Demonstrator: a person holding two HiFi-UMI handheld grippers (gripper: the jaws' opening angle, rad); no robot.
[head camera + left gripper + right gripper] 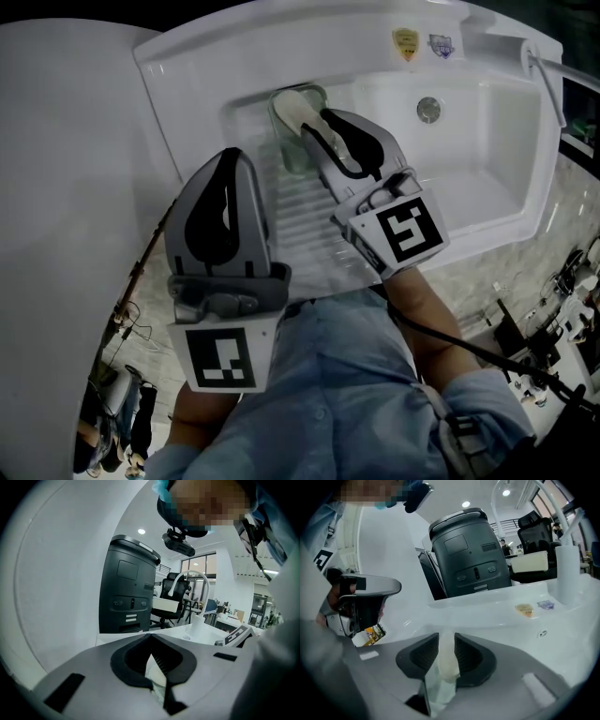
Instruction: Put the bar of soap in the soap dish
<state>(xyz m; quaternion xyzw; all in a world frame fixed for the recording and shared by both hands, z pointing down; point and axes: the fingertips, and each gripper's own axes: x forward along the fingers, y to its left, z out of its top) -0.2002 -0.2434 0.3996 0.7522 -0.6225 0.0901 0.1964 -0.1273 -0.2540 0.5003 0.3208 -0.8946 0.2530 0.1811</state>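
The right gripper was clamped narrowly on the pale cream bar of soap. The soap stood inside the clear greenish plastic soap dish at the far-left corner of the white moulded sink. Only letting go seemed left. The left gripper hung with its jaws together, empty.

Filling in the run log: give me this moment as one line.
right gripper: shut on soap | soap: at dish, not yet released | left gripper: shut, empty | place: sink

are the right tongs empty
No, the right tongs are shut on the pale bar of soap, which sits between their pads.
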